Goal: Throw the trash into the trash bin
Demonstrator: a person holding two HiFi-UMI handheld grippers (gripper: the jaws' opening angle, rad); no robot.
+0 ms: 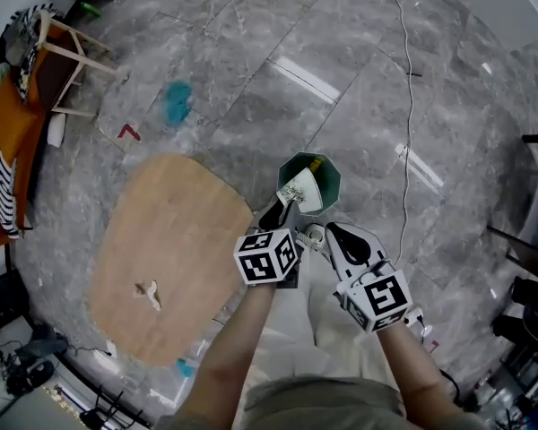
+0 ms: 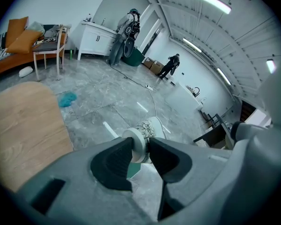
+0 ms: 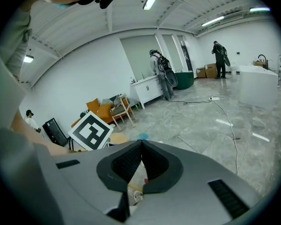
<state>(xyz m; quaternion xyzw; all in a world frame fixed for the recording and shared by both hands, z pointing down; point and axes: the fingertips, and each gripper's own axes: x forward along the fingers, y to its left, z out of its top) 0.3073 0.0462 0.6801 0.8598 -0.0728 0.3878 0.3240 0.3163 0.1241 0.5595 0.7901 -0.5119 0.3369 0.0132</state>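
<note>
Left gripper (image 1: 285,202) is right over the trash bin (image 1: 327,170), and its jaws are pinching a paper cup (image 1: 299,192). The left gripper view shows both dark pads pressing on the cup's thick white rim, one from each side. The cup is white with a dark, speckled print down its side. It lies tilted, with its pale side hanging across the bin's near edge. The bin is dark green with an angular rim and stands on the grey marble floor (image 1: 377,106) just beside the corner of the wooden tabletop (image 1: 170,240). There's something yellowish inside it, though I cannot tell what.

Right gripper (image 3: 141,146) sits close alongside, just short of the bin, with its jaws pressed together at the tips and nothing caught between the pads. A blue rag (image 1: 177,101) lies on the floor, well away beyond the tabletop.
</note>
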